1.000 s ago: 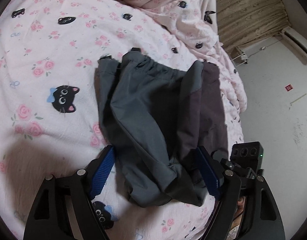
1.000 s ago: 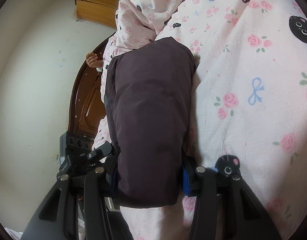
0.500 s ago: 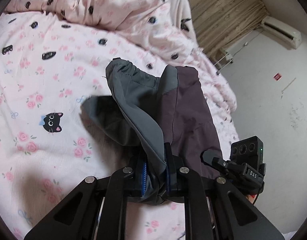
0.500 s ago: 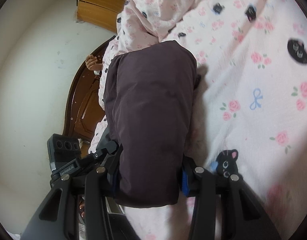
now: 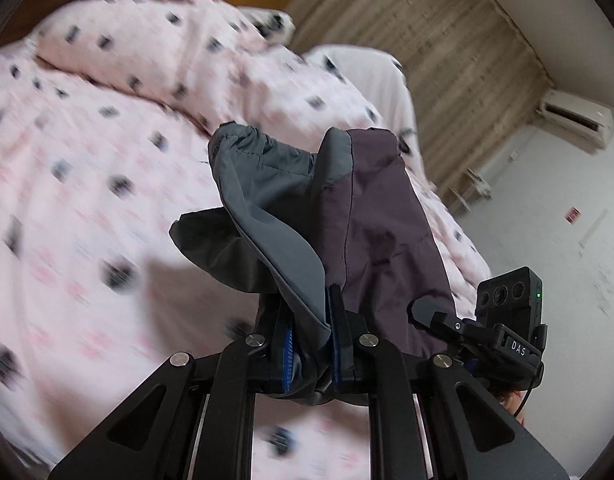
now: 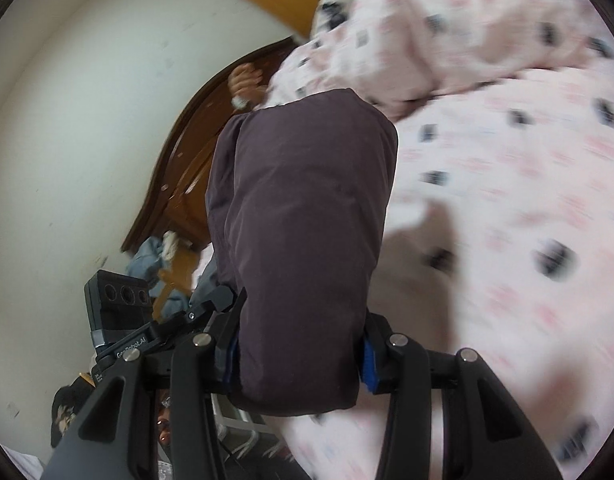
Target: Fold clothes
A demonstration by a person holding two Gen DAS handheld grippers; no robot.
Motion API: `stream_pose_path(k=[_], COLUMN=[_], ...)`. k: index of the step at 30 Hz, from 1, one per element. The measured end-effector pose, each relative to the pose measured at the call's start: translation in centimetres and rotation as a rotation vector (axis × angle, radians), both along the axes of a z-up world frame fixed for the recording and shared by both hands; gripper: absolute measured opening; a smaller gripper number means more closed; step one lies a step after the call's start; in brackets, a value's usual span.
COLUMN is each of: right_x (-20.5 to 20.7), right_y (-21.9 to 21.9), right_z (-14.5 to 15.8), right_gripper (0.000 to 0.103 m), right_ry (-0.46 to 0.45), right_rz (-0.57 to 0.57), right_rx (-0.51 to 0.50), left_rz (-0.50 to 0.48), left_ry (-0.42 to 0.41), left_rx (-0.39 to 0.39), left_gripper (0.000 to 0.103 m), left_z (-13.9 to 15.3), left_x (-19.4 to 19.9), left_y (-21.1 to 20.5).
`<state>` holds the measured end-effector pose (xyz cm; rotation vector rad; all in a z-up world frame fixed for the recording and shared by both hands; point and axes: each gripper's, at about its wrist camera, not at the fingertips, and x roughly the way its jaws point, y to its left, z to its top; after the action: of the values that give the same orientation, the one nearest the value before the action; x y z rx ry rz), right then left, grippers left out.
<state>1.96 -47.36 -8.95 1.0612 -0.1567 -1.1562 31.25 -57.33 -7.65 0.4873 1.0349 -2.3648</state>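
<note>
The left tool (image 5: 311, 344) is narrowed onto the grey hem of a pair of two-tone shorts (image 5: 347, 216), with the fabric pinched between its blue-padded fingers (image 5: 287, 354). The garment rises away from the tool, clear of the bed (image 5: 87, 208). Its grey panel sits on the left and its dark purple panel on the right. The gathered waistband (image 5: 247, 140) is at the far end. A loose grey flap hangs out to the left of the grip and casts a shadow on the bedding.

The right tool (image 6: 299, 354) is set wider. A thick fold of the purple panel fills the gap between its fingers (image 6: 369, 364), and the fabric touches both blue pads. In the right wrist view the shorts (image 6: 303, 220) stand up from the tool as a rounded bundle that blocks the middle of the frame.

The bed carries a pink sheet printed with roses and black cat faces; the print is motion-blurred. A bunched duvet (image 5: 155, 40) in the same print lies at the far side. A dark wooden bed frame (image 6: 183, 160) and a white wall (image 6: 67, 120) show to the left of the shorts. An air conditioner (image 5: 575, 120) is mounted on the wall.
</note>
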Motion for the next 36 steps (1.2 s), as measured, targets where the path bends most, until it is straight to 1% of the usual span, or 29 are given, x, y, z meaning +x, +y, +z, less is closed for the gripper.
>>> stream_pose_path(k=[3,4,7,9,11,16,18,19,20,22,24,27,28,30,34,36], right_x=[1.6,2.3,3.5,4.2,4.6,5.1,5.3,5.4,5.5,5.4,5.0,4.6,4.4,3.8,2.0,1.7], right_y=[-4.9,-6.9,-10.8,-13.4,-15.7,-18.3,-18.4,-18.3,-18.3,-17.9,-17.6,-17.2,-16.9,-16.3,-15.5,-15.4], right_z=[0.3,0.3,-0.2,-0.9,-2.5,-6.8,-8.2,-8.7,-9.1,-9.6,-9.8,-9.4,-9.1,-8.4,-6.8,-5.8], right_gripper=[0.045,0.045,0.045,0.045,0.045,0.045,0.045,0.045,0.045,0.047,0.050,0.054,0.057,0.058,0.058,0.058], right_ry=[-0.002,0.000,0.013,0.025,0.034,0.049,0.069,0.081,0.094,0.105,0.099,0.108,0.112,0.122,0.114,0.131], right_rz=[0.050,0.067,0.094,0.109,0.119,0.128,0.129,0.133,0.138,0.151,0.158,0.167,0.167,0.157,0.123,0.111], right_rx=[-0.005,-0.006,0.010,0.030,0.070,0.161,0.181,0.183,0.184,0.180,0.178,0.174,0.171,0.159,0.130,0.115], left_rz=[0.060,0.074,0.117,0.136,0.147,0.161,0.163,0.166,0.173,0.169,0.165,0.176,0.187,0.223,0.303,0.309], left_ry=[-0.033,-0.040,-0.063,-0.083,-0.105,-0.141,-0.130,-0.120,-0.104,-0.052,-0.034,-0.048,-0.044,-0.029,0.057,0.091], left_rx=[-0.029,-0.027,-0.016,0.003,0.023,0.077,0.096,0.101,0.110,0.123,0.112,0.085,0.078,0.066,0.041,-0.008], left_gripper=[0.012,0.012,0.012,0.012,0.012,0.012,0.017,0.023,0.033,0.035,0.036,0.041,0.042,0.042,0.042,0.042], left_z=[0.3,0.1,-0.8,-2.3,-4.1,-8.7,-10.4,-11.1,-11.8,-12.5,-12.5,-11.9,-11.6,-11.0,-9.2,-7.6], left_x=[1.8,2.2,3.3,3.7,3.8,4.0,4.4,4.7,5.2,6.1,6.3,6.3,6.5,7.1,9.3,9.8], left_y=[-3.5,-4.7,-8.1,-9.8,-11.0,-12.8,-13.1,-13.2,-13.2,-12.9,-12.3,-11.6,-11.4,-11.0,-10.2,-9.4])
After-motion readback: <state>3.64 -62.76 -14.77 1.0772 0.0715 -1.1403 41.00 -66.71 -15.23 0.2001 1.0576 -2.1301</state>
